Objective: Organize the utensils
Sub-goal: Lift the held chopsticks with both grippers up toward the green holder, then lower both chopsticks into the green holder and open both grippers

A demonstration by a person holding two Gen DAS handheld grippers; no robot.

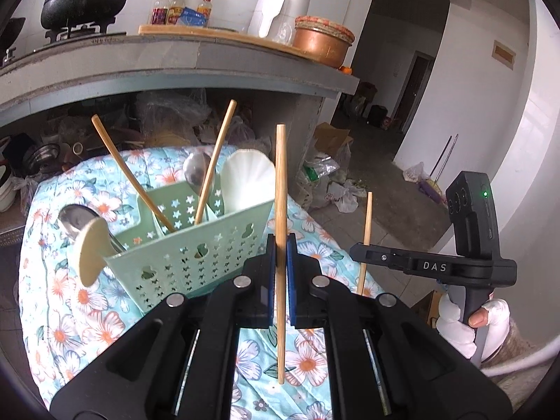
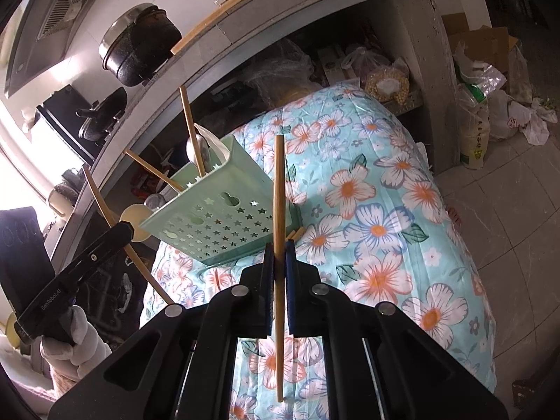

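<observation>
The left gripper (image 1: pixel 281 245) is clamping one wooden chopstick (image 1: pixel 281 189) upright between its blue pads, and the right gripper (image 2: pixel 280 248) is gripping a second chopstick (image 2: pixel 279 192) in the same way. Both are hanging above the flowered cloth (image 2: pixel 385 210), near the green utensil basket (image 1: pixel 196 245), which is already holding spoons and chopsticks. Each stick should be lowered tip-first into the chopstick compartment, probably the middle one, before the jaws are loosened.

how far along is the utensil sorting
Mostly done: two chopsticks, spoons and a pale scoop already stand in the green holder. In hand: the left gripper and right gripper each clamp one chopstick. Left: drop both in.
</observation>
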